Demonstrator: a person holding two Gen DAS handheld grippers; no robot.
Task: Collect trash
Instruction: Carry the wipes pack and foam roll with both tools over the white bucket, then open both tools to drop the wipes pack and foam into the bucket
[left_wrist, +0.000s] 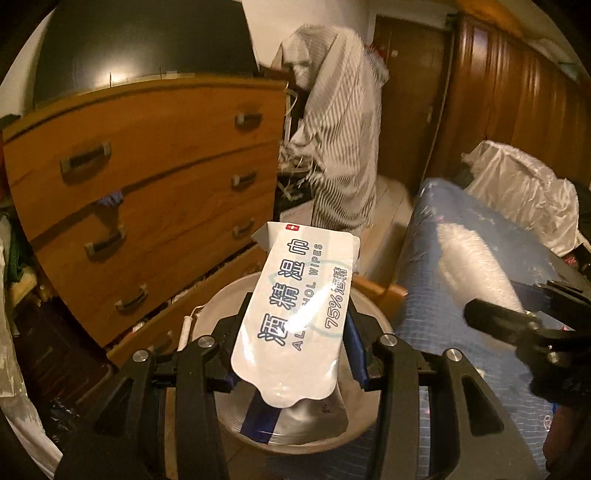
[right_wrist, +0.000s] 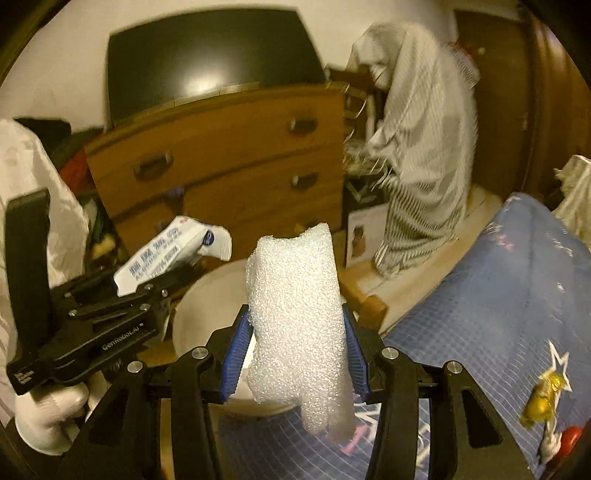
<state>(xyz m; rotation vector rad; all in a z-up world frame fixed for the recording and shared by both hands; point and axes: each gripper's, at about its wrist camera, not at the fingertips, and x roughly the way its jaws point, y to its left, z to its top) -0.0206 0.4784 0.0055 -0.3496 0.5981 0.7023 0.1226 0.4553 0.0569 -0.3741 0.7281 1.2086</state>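
White glossy wipes packet (left_wrist: 295, 314), blue lettering, crumpled white foam sheet (right_wrist: 299, 325)

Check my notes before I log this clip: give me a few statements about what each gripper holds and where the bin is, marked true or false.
1. The left gripper holds an alcohol wipes packet. True.
2. The right gripper is empty. False: it is shut on a white foam sheet.
3. A round white bin stands below, in front of both grippers. True.
4. The wipes packet already lies inside the bin. False: it is held above it, clamped in the gripper.
5. The chest of drawers behind the bin is metal and grey. False: it is brown wood.
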